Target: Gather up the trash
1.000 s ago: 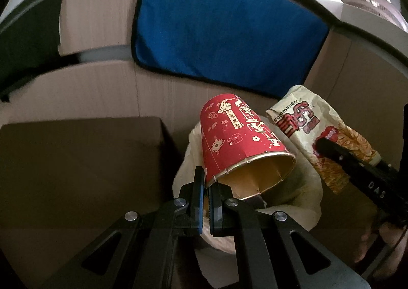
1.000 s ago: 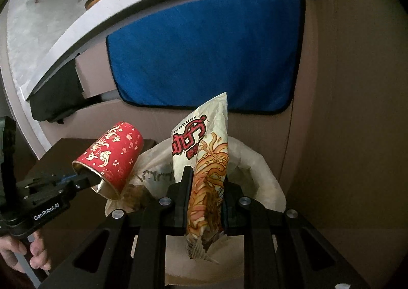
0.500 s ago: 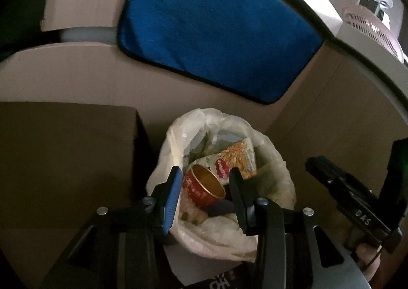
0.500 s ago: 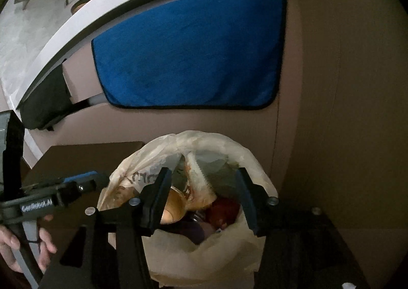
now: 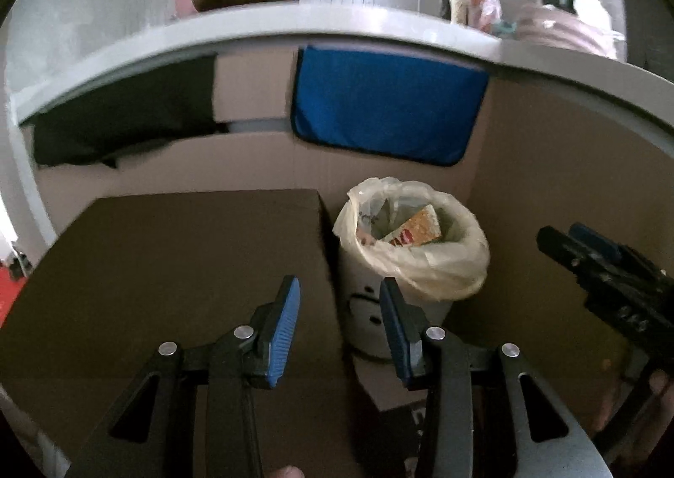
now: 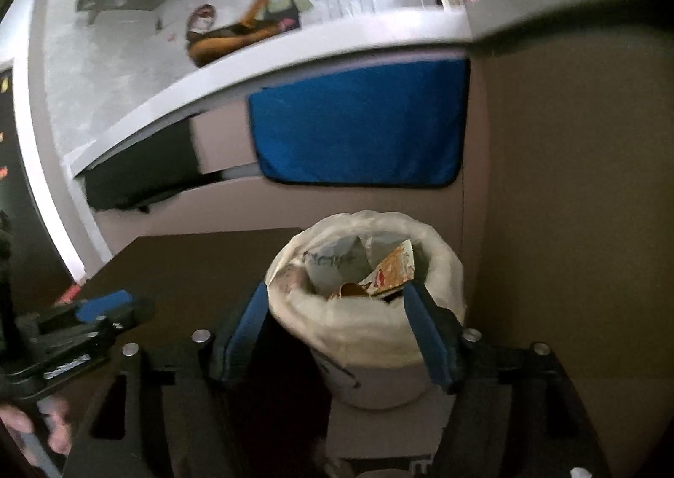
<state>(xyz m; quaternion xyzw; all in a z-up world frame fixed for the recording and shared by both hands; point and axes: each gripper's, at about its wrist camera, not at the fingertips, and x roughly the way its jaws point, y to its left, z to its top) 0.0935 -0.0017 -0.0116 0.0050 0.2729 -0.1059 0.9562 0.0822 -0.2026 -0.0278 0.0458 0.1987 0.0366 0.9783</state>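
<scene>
A white trash bin lined with a pale plastic bag stands on the floor beside a brown box. A snack wrapper pokes up inside it; it also shows in the right wrist view. The red cup is hidden inside the bin. My left gripper is open and empty, above and in front of the bin. My right gripper is open and empty, its fingers either side of the bin in view, held above it. Each gripper shows in the other's view, the right one and the left one.
A brown cardboard box stands left of the bin. A blue cloth hangs on the cardboard wall behind, under a white counter edge. A black cloth hangs to the left. Cardboard walls close in the right side.
Both grippers opened and dropped the red cup and the snack wrapper into the bin, then pulled back and up away from it.
</scene>
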